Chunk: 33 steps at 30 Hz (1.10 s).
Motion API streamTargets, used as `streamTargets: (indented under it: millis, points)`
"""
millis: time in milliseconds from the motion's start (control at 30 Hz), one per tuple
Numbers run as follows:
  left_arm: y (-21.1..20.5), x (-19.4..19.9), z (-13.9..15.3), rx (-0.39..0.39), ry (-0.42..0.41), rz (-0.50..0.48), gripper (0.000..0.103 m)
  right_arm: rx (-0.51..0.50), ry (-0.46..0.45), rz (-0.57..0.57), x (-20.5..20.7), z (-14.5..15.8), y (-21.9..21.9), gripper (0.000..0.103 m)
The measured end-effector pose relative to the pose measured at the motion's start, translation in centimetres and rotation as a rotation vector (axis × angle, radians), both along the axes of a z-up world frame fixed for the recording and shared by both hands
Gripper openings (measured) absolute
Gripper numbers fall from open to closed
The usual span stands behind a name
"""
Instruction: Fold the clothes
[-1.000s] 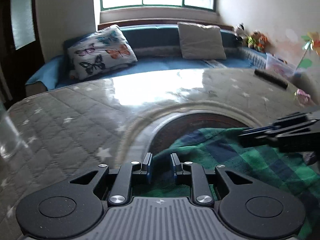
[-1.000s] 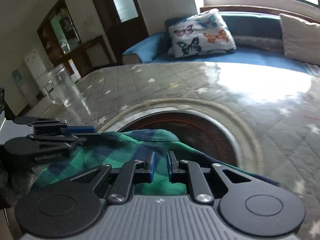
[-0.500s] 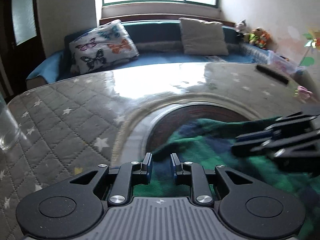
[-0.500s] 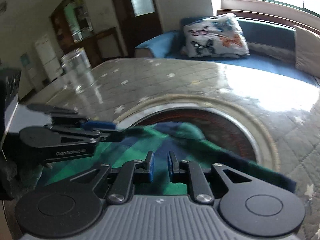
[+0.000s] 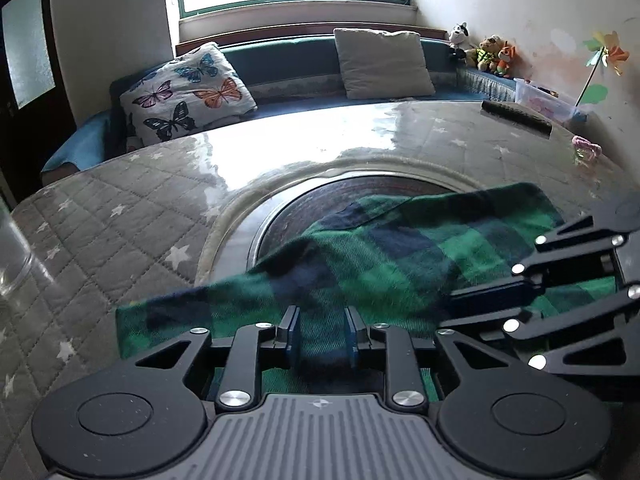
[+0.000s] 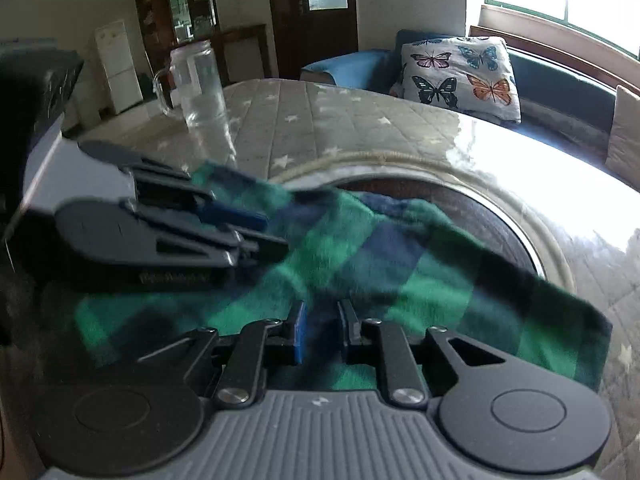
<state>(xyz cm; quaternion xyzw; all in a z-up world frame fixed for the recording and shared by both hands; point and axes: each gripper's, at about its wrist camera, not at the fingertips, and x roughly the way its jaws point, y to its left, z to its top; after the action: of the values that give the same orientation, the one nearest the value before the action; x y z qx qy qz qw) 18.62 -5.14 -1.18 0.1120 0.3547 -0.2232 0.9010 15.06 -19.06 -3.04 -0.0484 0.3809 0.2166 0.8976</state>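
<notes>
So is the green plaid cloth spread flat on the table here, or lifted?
Lifted. The green plaid cloth hangs taut between the left gripper and right gripper, its edge clear of the table.

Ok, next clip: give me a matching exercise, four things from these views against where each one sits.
Things:
1. green and navy plaid cloth
2. butterfly-print pillow
3. clear glass pitcher
4. small plush toys

Places:
A. far corner of the window bench
B. left end of the blue bench
C. over the round inset of the table
D. on the quilted star cover

Pairs: 1-C, 2-B, 3-D, 4-A
</notes>
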Motion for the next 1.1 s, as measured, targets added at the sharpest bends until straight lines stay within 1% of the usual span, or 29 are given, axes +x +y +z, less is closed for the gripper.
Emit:
streamTargets:
  millis: [100,300,367,400,433,600,700,767,800,833,1033,1100]
  points:
    - [1.1,-1.3,0.3,-0.004,-0.015,0.011,0.030,0.010,-0.008,0.026,-1.7,0.5,0.2,0.020]
    - [3.5,-4.9,0.4,0.005,-0.043,0.057,0.030,-0.009,-0.014,0.104,-5.6,0.4,1.4,0.025]
    - [4.3,-6.1,0.4,0.007,-0.052,0.076,0.034,-0.018,-0.017,0.130,-6.9,0.2,1.9,0.028]
    - [4.7,-6.7,0.4,0.008,-0.057,0.086,0.039,-0.023,-0.023,0.139,-7.6,0.1,2.1,0.030]
    - [5.1,-7.3,0.5,0.009,-0.062,0.095,0.040,-0.026,-0.029,0.151,-8.1,0.0,2.2,0.030]
    - [7.0,-10.4,0.5,0.014,-0.085,0.143,0.041,-0.019,-0.047,0.171,-10.0,-0.3,2.7,0.033]
    - [8.1,-11.8,0.5,0.000,-0.087,0.158,0.043,-0.009,-0.049,0.178,-10.8,-0.1,2.3,0.033]
    - [8.9,-12.7,0.4,-0.011,-0.087,0.166,0.044,0.007,-0.050,0.173,-11.5,0.3,1.7,0.034]
    - [9.2,-13.1,0.4,-0.016,-0.087,0.171,0.046,0.016,-0.049,0.166,-11.7,0.4,1.3,0.039]
    - [9.5,-13.5,0.4,-0.016,-0.088,0.171,0.046,0.020,-0.047,0.151,-11.9,0.5,0.8,0.040]
    - [10.0,-14.4,-0.4,0.028,-0.084,0.138,0.046,0.008,-0.039,0.068,-13.1,0.5,-2.0,0.040]
    - [9.9,-14.6,-0.8,0.052,-0.096,0.127,0.046,-0.003,-0.039,0.039,-13.4,0.5,-3.0,0.040]
